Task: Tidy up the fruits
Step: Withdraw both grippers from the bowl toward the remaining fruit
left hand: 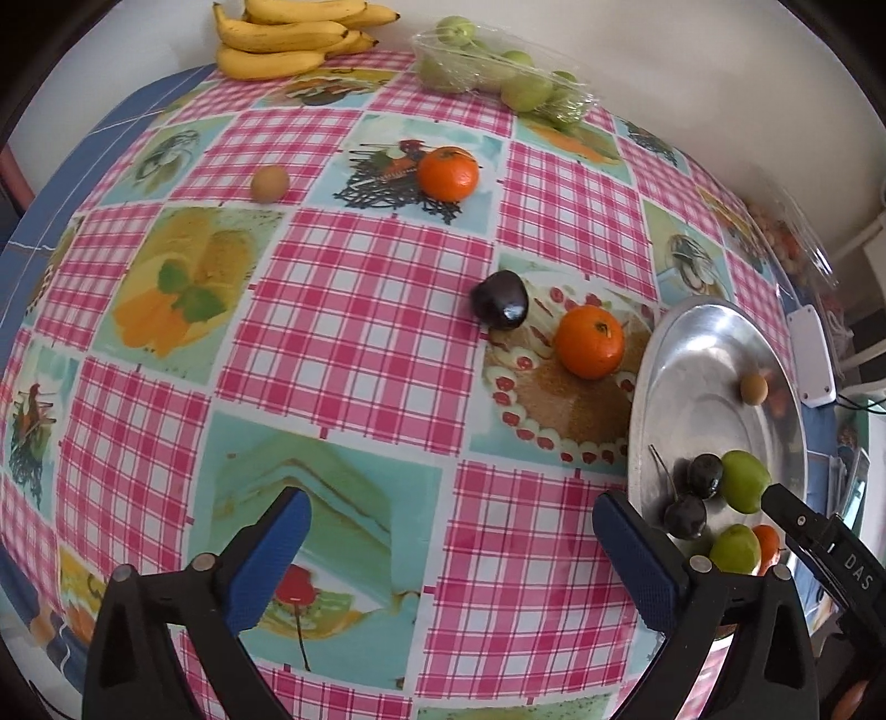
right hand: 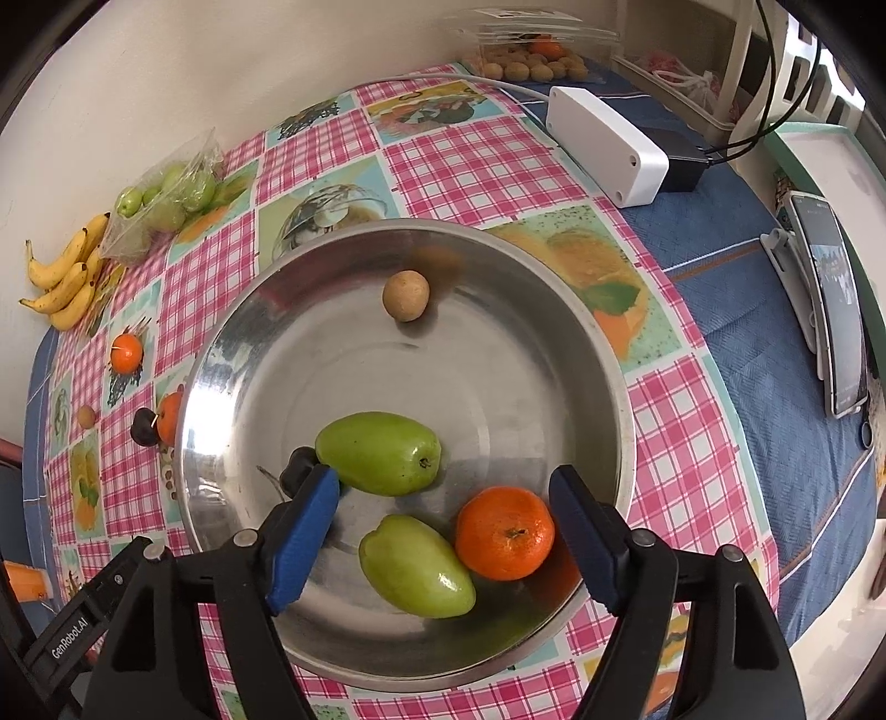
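A steel bowl [right hand: 554, 310] holds two green fruits [right hand: 382, 451] [right hand: 415, 565], a tangerine [right hand: 505, 533], a small tan fruit [right hand: 406, 294] and dark plums [left hand: 704, 475], which are partly hidden in the right wrist view. My right gripper [right hand: 443, 526] is open and empty, hovering over the bowl. My left gripper [left hand: 451, 545] is open and empty above the tablecloth, left of the bowl [left hand: 698, 327]. On the cloth lie a dark plum [left hand: 499, 299], two tangerines [left hand: 590, 342] [left hand: 448, 173] and a small tan fruit [left hand: 269, 184].
Bananas [left hand: 293, 36] and a plastic pack of green fruits [left hand: 498, 72] lie at the far edge by the wall. A white box [right hand: 606, 144], a charger, a phone on a stand [right hand: 836, 310] and a box of small fruits [right hand: 531, 61] stand right of the bowl.
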